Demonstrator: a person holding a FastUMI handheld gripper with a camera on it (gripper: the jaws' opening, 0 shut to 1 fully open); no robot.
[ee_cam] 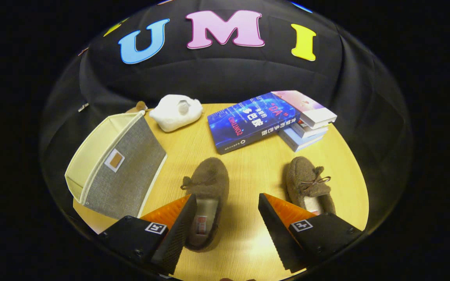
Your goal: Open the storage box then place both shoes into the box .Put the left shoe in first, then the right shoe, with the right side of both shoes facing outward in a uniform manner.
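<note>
The hand-held gripper point(227, 205) hangs above the wooden counter point(248, 171) with its fingers spread wide and nothing between them but bare counter. The heel of one brown slipper point(206, 195) is partly hidden behind the left finger; its toe and bow point away from the fingers, its long axis running roughly straight ahead. The second brown slipper point(309, 183) lies just beyond the right finger, which covers its heel; its toe also points away, tilted slightly toward the other slipper. The two slippers lie well apart. The storage box point(117, 169), grey fabric with a pale lining, lies tipped on its side to the left; its near corner is cut off behind the left finger. Beyond the slippers lie a white soft toy point(176, 112) and a stack of books point(272, 119).
</note>
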